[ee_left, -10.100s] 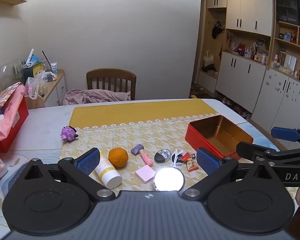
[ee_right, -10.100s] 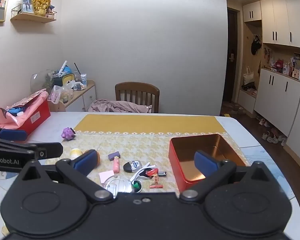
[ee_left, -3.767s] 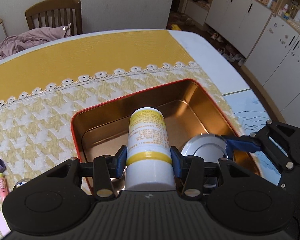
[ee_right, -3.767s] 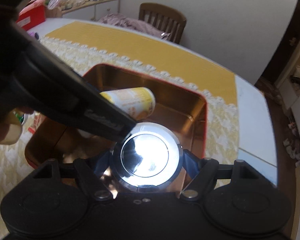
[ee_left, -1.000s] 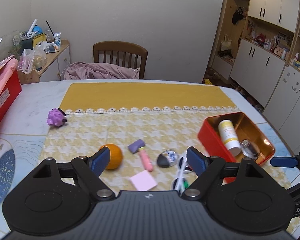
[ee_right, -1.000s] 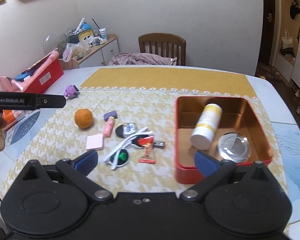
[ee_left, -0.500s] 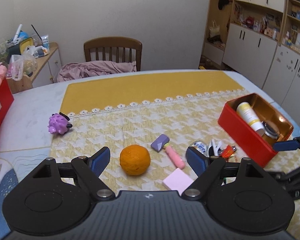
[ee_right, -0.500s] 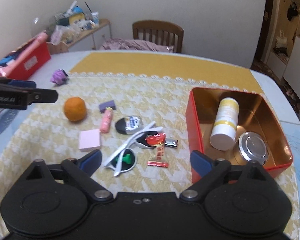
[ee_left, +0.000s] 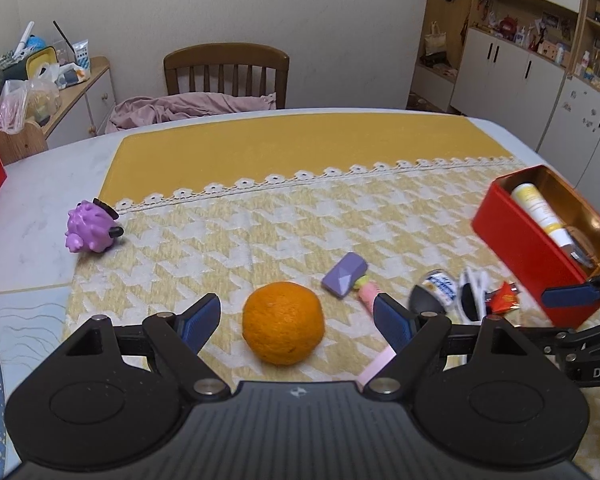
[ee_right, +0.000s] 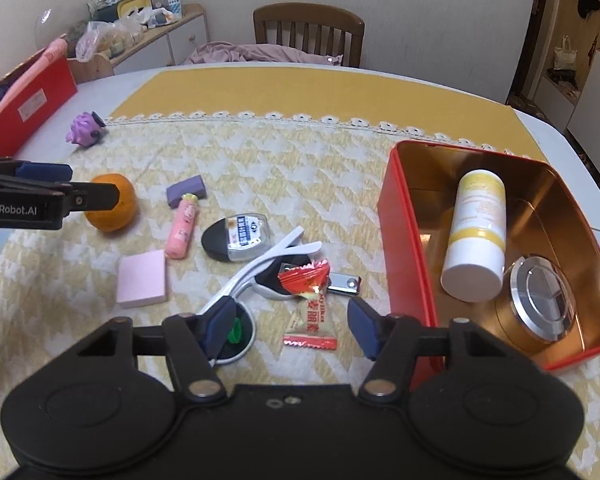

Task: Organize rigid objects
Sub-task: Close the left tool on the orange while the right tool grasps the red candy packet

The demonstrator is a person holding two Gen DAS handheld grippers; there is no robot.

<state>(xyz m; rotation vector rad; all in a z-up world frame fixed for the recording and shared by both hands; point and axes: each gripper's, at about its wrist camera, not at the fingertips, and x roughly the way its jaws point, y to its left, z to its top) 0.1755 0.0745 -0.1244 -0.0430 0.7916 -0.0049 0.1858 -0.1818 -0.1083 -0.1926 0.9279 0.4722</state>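
While the red tin [ee_left: 528, 236] already holds bottle + round mirror, L view: left tool [ee_left: 296, 316] hangs wide open, empty, orange [ee_left: 283, 329] sitting between its pads, untouched. Step = approach for pick; next needs lower + close. R view: right tool [ee_right: 292, 322] has just been closing, half open, nothing gripped, over candy [ee_right: 309, 316] on the surface beside sunglasses [ee_right: 260, 272].

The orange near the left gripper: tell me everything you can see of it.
The orange is round, with a dimpled, matte peel, whole and unpeeled. It sits on the yellow houndstooth tablecloth, apart from the purple-headed toy hammer to its right. The left gripper is open, one finger on each side of it; neither pad touches it.
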